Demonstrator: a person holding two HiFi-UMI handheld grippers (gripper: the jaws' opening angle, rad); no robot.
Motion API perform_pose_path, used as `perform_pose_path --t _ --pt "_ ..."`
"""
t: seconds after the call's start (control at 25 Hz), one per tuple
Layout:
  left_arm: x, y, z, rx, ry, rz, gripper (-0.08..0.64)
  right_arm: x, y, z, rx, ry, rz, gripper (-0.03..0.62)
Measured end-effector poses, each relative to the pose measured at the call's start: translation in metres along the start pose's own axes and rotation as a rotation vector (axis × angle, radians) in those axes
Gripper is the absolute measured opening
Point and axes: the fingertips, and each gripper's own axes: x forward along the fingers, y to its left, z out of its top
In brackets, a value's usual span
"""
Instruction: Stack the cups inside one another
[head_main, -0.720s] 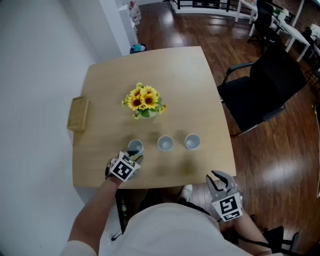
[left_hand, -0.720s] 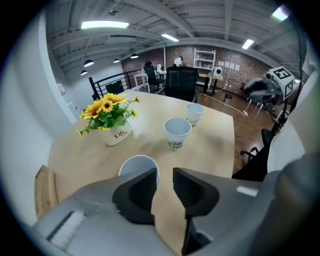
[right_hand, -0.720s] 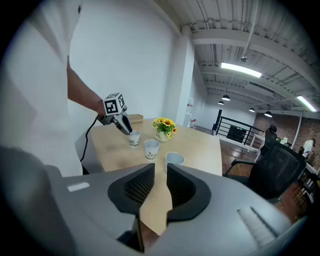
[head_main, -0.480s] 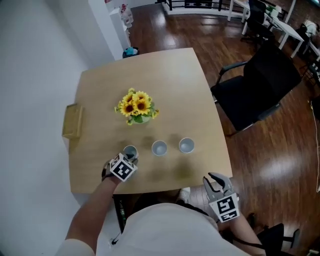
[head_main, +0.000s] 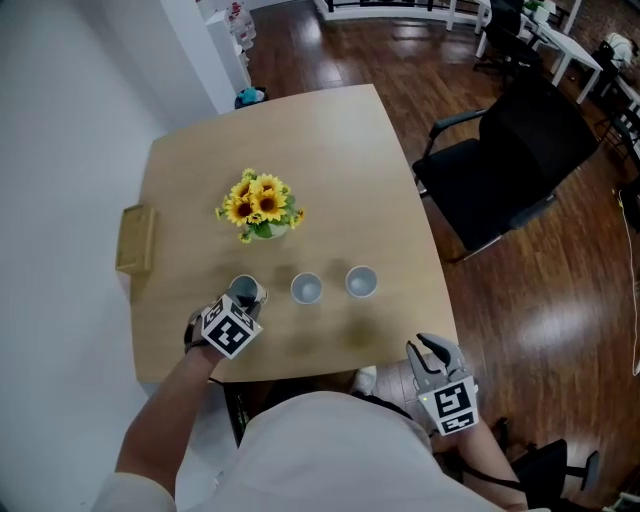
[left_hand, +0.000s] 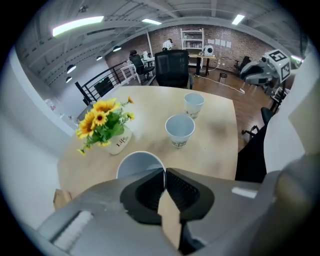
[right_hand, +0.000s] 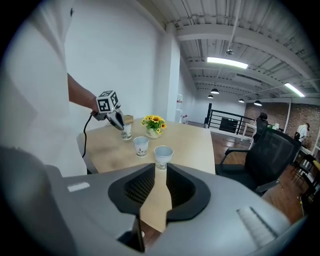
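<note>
Three white paper cups stand in a row near the table's front edge: the left cup (head_main: 243, 290) (left_hand: 136, 163), the middle cup (head_main: 306, 288) (left_hand: 179, 129) and the right cup (head_main: 361, 281) (left_hand: 194, 103). My left gripper (head_main: 249, 304) (left_hand: 164, 171) is shut on the near rim of the left cup, which stands upright on the table. My right gripper (head_main: 437, 347) (right_hand: 160, 168) hangs open and empty off the table's front right corner. It points at the right cup (right_hand: 162, 156), with the middle cup (right_hand: 141, 145) and the left cup (right_hand: 126, 131) behind.
A small white pot of sunflowers (head_main: 258, 204) stands behind the cups on the wooden table (head_main: 340, 150). A wooden tray (head_main: 135, 240) lies at the left edge. A black office chair (head_main: 500, 170) stands to the right on the wood floor.
Only the head camera has shifted. The left gripper stays at the left cup, the right gripper stays off the front edge, and the cups have not moved.
</note>
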Motion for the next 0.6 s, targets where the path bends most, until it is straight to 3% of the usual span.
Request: perform_pose_path --t 0.32,0.6 --pt "-0.051 -0.029 0.073 0.126 -0.108 0.005 0.025 -0.006 -0.01 -0.007 0.004 -0.031 0.012 0.078" --pt "-0.044 -0.052 0.105 0.203 -0.109 -0.017 0.025 -0.023 -0.027 -0.017 0.033 -0.037 -0.022 0.078"
